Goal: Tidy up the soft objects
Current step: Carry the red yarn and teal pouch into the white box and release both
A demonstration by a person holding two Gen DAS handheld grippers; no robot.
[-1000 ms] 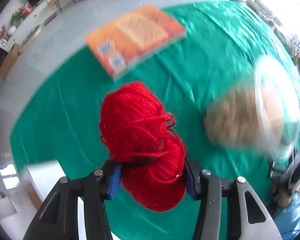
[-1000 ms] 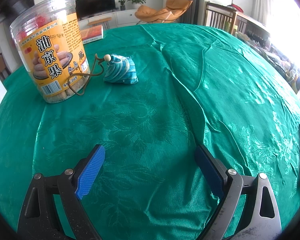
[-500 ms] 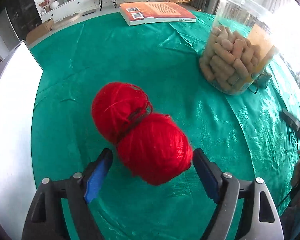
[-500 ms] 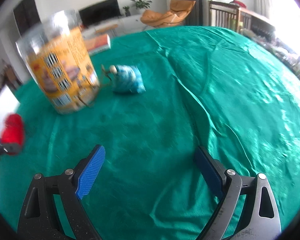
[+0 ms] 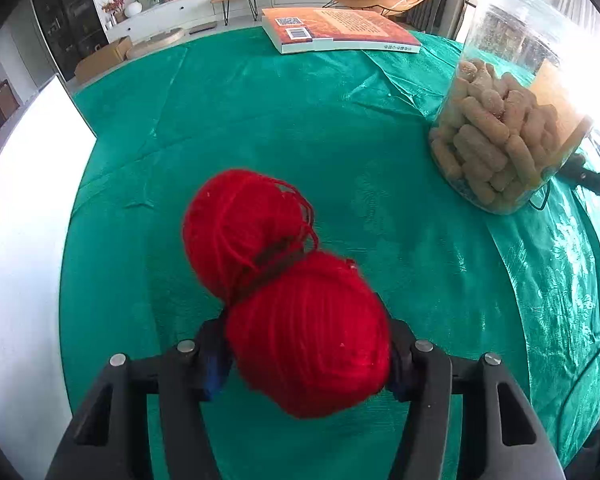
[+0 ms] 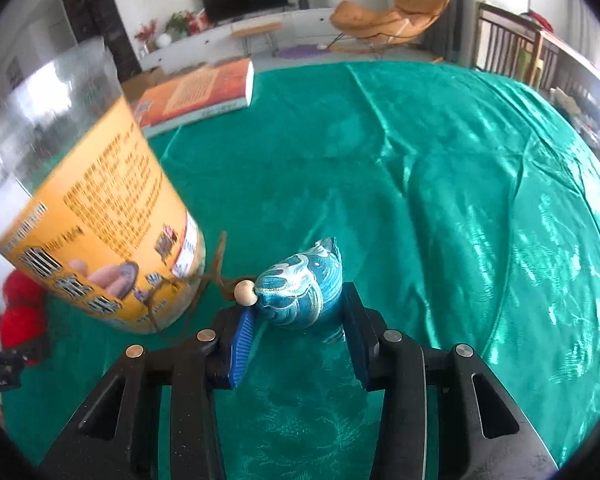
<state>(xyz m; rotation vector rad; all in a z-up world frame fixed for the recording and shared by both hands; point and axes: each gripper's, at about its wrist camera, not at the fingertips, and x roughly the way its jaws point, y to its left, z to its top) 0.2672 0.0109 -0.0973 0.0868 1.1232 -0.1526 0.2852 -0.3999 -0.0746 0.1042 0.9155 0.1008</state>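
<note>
My left gripper [image 5: 306, 354] is shut on a red yarn skein [image 5: 288, 292], pinching its near lobe above the green tablecloth [image 5: 260, 120]; the far lobe sticks out ahead. The skein also shows in the right wrist view [image 6: 20, 316] at the far left. My right gripper [image 6: 296, 338] has its jaws around a small blue patterned fabric pouch [image 6: 304, 292] with a wooden bead [image 6: 245, 293] and brown cord; the pads are at its sides, apparently touching.
A clear snack jar [image 5: 508, 120] with an orange label [image 6: 100, 220] stands just left of the pouch. An orange book [image 5: 336, 30] lies at the table's far edge. A white board [image 5: 24, 220] borders the table's left side.
The left gripper opened half a second ago and has closed again on the yarn. The right gripper moved forward to the blue pouch and narrowed around it.
</note>
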